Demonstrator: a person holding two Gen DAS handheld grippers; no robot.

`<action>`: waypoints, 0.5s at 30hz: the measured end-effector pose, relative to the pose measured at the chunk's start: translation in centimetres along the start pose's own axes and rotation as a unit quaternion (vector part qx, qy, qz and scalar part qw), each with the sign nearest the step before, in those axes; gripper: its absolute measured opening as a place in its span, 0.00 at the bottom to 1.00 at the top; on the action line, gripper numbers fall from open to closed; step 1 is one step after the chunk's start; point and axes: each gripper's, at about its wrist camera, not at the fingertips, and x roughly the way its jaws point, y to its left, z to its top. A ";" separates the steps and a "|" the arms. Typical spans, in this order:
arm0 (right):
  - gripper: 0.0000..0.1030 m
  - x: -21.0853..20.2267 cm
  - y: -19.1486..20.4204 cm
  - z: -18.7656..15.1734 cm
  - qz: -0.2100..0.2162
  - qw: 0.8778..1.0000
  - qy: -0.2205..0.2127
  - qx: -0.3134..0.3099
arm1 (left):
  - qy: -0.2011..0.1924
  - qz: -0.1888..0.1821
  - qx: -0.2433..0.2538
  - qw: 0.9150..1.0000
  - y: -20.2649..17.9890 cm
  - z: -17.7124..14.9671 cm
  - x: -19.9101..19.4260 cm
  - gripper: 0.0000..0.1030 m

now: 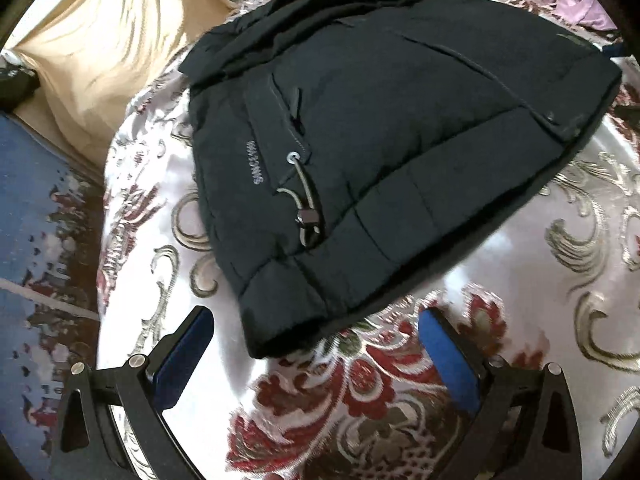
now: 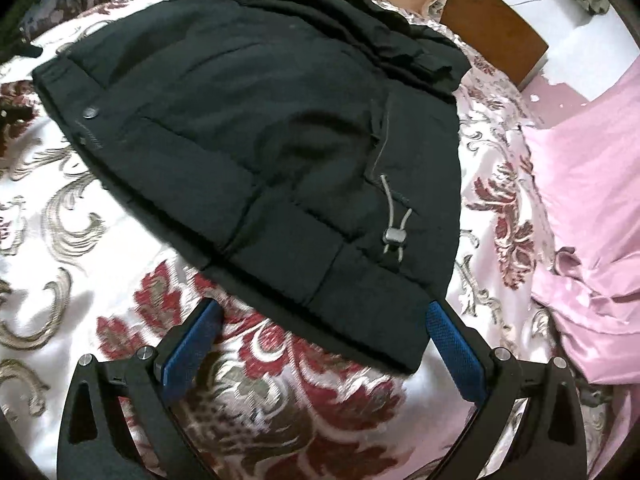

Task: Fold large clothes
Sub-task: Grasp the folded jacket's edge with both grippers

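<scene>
A dark padded jacket (image 1: pixel 380 152) lies folded into a compact bundle on a white satin bedspread with red and gold flowers (image 1: pixel 360 400). A grey drawcord with a toggle (image 1: pixel 306 216) shows on its front. My left gripper (image 1: pixel 318 320) is open and empty, just short of the jacket's near hem corner. In the right wrist view the same jacket (image 2: pixel 260 140) lies ahead, with its drawcord toggle (image 2: pixel 394 236) to the right. My right gripper (image 2: pixel 322 312) is open and empty, its jaws wide at either side of the near hem, above the bedspread (image 2: pixel 100 220).
A cream cloth (image 1: pixel 100 40) lies at the far left, with a blue patterned surface (image 1: pixel 36 220) beside the bed. A pink sheet (image 2: pixel 592 220) lies bunched at the right. A brown wooden board (image 2: pixel 496 28) stands at the far right.
</scene>
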 end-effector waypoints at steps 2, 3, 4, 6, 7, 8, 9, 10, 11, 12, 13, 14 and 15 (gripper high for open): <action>0.98 0.2 0.1 0.4 -0.013 1.000 -0.004 -0.005 | -0.004 0.014 -0.001 1.000 -0.1 0.2 -0.1 0.84; 0.97 0.2 0.2 0.5 -0.017 1.000 -0.006 -0.008 | -0.006 0.017 -0.001 1.000 -0.1 0.2 -0.1 0.78; 0.97 0.2 0.4 0.6 -0.022 1.000 -0.011 -0.013 | -0.011 0.021 0.001 1.000 -0.3 0.2 -0.3 0.68; 0.90 0.1 0.7 0.8 -0.027 0.999 -0.022 -0.023 | -0.017 0.027 0.005 1.000 -0.2 0.4 -0.3 0.58; 0.85 0.0 0.8 0.8 -0.026 0.999 -0.028 -0.028 | -0.022 0.028 0.007 0.999 -0.4 0.3 -0.5 0.52; 0.75 -0.1 0.9 0.9 -0.025 0.999 -0.032 -0.031 | -0.025 0.030 0.008 0.999 -0.4 0.4 -0.6 0.47; 0.67 -0.2 1.1 0.9 -0.026 0.998 -0.037 -0.035 | -0.028 0.030 0.009 0.999 -0.5 0.4 -0.7 0.44; 0.64 -0.3 1.3 1.0 -0.027 0.998 -0.041 -0.039 | -0.032 0.032 0.008 0.999 -0.5 0.4 -0.9 0.39; 0.57 -0.4 1.3 1.0 -0.027 0.998 -0.044 -0.040 | -0.036 0.030 0.008 0.999 -0.4 0.5 -0.9 0.35; 0.49 -0.5 1.5 1.0 -0.024 0.998 -0.050 -0.042 | -0.039 0.028 0.007 0.999 -0.4 0.5 -1.0 0.33; 0.46 -0.6 1.5 1.1 -0.023 0.997 -0.053 -0.042 | -0.042 0.026 0.005 0.999 -0.3 0.6 -1.1 0.30; 0.41 -0.6 1.6 1.1 -0.025 0.997 -0.054 -0.041 | -0.047 0.022 0.003 0.999 -0.3 0.7 -1.3 0.25; 0.36 -0.6 1.4 1.1 -0.023 0.997 -0.056 -0.040 | -0.050 0.017 0.003 0.999 -0.3 0.8 -1.3 0.23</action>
